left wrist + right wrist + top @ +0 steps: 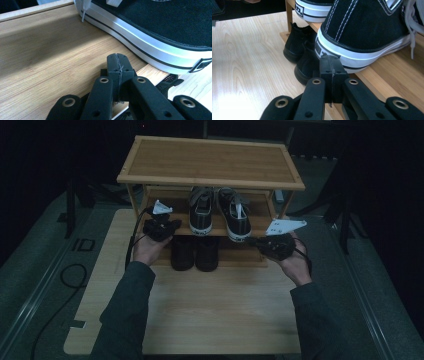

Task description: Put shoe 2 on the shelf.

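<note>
Black-and-white sneakers (220, 212) stand paired on the bamboo rack's (210, 160) middle shelf, apparently untouched. The left gripper (162, 222) and right gripper (265, 242), jaws pressed together and empty, flank them. Below, black ankle boots (195, 252) wait; any lifting lies ahead.

A pale wooden table (200, 315) stands on grey floor (35, 270) in a dark room.
</note>
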`<control>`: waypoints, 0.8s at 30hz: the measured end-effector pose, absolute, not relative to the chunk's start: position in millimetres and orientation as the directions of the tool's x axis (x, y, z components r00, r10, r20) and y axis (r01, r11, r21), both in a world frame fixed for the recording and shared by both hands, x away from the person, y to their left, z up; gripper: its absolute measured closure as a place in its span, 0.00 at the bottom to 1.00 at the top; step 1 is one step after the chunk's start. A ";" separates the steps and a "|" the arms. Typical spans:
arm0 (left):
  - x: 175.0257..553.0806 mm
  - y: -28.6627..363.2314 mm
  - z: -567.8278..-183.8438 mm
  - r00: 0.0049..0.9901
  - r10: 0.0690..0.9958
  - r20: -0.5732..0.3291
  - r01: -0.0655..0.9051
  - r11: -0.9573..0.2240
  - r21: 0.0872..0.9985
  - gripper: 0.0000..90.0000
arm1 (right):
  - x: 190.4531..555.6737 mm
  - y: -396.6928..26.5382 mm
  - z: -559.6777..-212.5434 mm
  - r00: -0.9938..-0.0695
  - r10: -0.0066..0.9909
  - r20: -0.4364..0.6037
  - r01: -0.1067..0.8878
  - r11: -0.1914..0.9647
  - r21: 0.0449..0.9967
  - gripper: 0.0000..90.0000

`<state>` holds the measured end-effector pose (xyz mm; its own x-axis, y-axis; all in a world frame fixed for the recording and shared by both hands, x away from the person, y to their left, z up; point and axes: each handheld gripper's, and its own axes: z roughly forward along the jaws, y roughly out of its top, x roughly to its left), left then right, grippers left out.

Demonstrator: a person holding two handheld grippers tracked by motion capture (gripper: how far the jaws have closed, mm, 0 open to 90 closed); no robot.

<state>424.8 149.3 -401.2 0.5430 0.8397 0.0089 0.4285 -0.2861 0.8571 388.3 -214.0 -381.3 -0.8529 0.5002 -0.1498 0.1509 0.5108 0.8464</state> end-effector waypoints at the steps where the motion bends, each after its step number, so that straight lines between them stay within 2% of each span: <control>1: 424.8 149.3 -401.3 0.543 0.840 0.009 0.429 -0.286 0.857 1.00 | 388.7 -212.5 -381.0 -0.855 0.496 -0.150 0.148 0.511 0.847 1.00; 24: 425.1 149.2 -401.3 0.542 0.841 0.006 0.430 -0.283 0.858 1.00 | 395.7 -205.6 -382.7 -0.851 0.505 -0.148 0.153 0.506 0.849 1.00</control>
